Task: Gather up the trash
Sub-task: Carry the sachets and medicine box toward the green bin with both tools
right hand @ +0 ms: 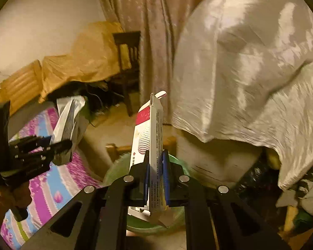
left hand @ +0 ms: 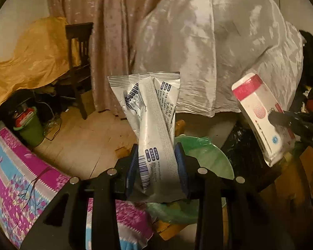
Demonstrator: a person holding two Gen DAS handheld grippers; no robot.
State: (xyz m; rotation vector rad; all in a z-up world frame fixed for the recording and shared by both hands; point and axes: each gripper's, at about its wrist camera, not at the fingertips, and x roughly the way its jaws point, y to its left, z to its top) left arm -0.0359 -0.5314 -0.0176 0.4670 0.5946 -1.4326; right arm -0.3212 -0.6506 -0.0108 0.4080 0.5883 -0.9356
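My left gripper (left hand: 157, 158) is shut on a silver foil wrapper (left hand: 150, 112) with blue print, held upright in the air. It also shows in the right wrist view (right hand: 66, 123) at the left. My right gripper (right hand: 156, 164) is shut on a flattened white and red carton (right hand: 150, 143), held on edge. The carton also shows in the left wrist view (left hand: 260, 114) at the right. Both grippers hover above a bin lined with a green bag (left hand: 208, 156), whose rim shows below the right gripper (right hand: 177, 160).
A purple and blue flowered cloth (left hand: 16, 170) covers a surface at the left. A large white cloth (left hand: 219, 48) drapes furniture behind. A dark wooden chair (left hand: 79, 62), a yellow cloth (left hand: 31, 58) and a small green bin (left hand: 30, 129) stand farther back on the wooden floor.
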